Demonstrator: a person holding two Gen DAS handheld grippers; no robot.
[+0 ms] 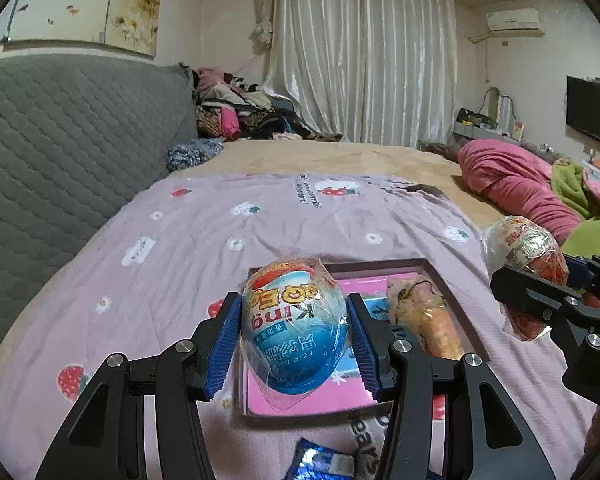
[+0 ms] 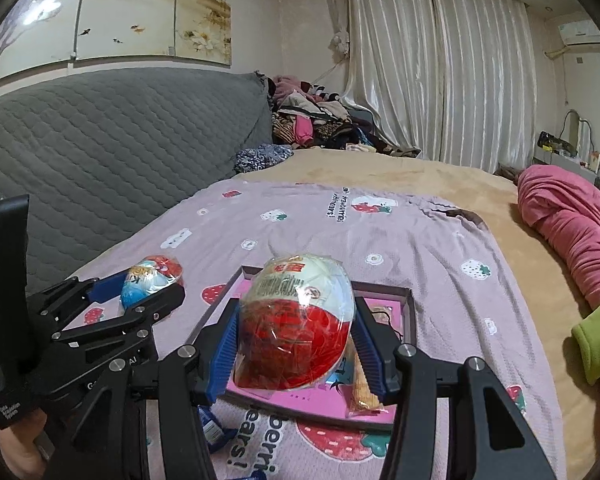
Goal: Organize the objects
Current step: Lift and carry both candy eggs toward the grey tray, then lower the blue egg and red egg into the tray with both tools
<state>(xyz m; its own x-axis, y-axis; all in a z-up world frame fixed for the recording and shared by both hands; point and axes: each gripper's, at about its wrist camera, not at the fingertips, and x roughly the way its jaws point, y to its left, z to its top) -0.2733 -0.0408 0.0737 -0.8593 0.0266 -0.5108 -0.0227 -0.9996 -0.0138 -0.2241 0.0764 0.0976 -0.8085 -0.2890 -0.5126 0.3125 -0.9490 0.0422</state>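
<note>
Bedroom scene: left gripper (image 1: pixel 294 344) pinching blue-and-white wrapped egg (image 1: pixel 294 332), right gripper (image 2: pixel 296 340) pinching red-and-white wrapped egg (image 2: pixel 296 320), both held above open pink-lined box (image 2: pixel 410 312) holding a wrapped ice-cream-cone snack (image 1: pixel 428 316). Box resting on lilac strawberry-print sheet (image 1: pixel 180 240) over tan bedspread (image 1: pixel 340 158), beside grey quilted headboard (image 1: pixel 60 140); white curtains (image 1: pixel 360 60) closed behind.
</note>
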